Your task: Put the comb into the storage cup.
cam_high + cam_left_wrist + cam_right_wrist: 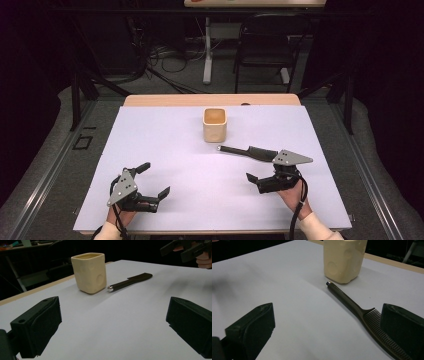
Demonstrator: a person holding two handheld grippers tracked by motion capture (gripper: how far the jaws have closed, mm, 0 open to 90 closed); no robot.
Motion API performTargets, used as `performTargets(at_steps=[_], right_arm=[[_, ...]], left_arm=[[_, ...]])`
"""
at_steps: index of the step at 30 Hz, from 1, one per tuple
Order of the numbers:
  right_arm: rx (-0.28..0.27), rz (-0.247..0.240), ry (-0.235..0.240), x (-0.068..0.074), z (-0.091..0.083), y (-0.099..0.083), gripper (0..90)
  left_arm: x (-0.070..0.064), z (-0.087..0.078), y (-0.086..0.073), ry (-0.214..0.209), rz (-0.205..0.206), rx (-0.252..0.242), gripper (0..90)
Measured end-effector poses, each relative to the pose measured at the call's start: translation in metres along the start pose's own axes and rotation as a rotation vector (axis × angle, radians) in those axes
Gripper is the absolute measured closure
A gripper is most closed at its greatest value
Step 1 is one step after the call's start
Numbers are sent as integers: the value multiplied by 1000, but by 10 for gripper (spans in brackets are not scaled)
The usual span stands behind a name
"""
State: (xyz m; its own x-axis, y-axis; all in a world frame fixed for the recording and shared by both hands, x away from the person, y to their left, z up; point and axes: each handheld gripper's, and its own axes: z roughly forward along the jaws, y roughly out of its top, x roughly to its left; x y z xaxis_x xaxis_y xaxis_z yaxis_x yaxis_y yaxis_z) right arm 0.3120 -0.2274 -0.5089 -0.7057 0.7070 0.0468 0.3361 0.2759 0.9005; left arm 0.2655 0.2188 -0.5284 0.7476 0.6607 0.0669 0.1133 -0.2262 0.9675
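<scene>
— Pale lilac sheet (165, 150) over a wooden table (210, 99), dark room behind with a chair (265, 42) and loose cables on the floor. Where does the comb sit?

— Black comb (248, 152) flat on the sheet, right of centre, metal-capped handle tip aimed toward the cream cup (215, 125) and lying just beside its base, apparently not touching. Toothed end toward the person's right.

— And the cup?

— Upright, squarish, dimpled sides, open top, near the far middle of the sheet. Looks empty, though the bottom can't be made out.

— State of the right gripper (266, 176)?

— Spread wide, nothing held. Just short of the toothed end; in the right gripper view the comb (362, 312) passes close under one jaw, teeth partly hidden behind it.

— Left gripper (146, 181)?

— Also wide open and empty, well apart from both items at the near left, pointing toward cup (88, 272) and comb (130, 281).

— Likely step?

— Picking up the comb, probably for standing it in the cup.

— How to do that well?

— Better to shift along from the teeth to the solid spine or the neck where handle meets teeth; teeth flex and slip. Straddle the narrow width squarely, one jaw each side, low to the sheet, then close firmly. Lift level before tilting, since a thin flat comb may pivot in the grip. Keep the handle tip from nudging the cup while rising. Left gripper could steady the cup if needed.
</scene>
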Motion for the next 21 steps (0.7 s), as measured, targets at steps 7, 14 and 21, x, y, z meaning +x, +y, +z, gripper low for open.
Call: performTargets(at_steps=[7, 14, 21], right_arm=[[8, 3, -5, -7, 11, 9, 0], [29, -8, -5, -10, 23, 15, 0], [58, 4, -13, -17, 38, 23, 0]], left_arm=[[-1, 0, 0, 2, 2, 2, 1], [0, 0, -1, 19, 8, 13, 1], [0, 0, -1, 21, 10, 15, 1]])
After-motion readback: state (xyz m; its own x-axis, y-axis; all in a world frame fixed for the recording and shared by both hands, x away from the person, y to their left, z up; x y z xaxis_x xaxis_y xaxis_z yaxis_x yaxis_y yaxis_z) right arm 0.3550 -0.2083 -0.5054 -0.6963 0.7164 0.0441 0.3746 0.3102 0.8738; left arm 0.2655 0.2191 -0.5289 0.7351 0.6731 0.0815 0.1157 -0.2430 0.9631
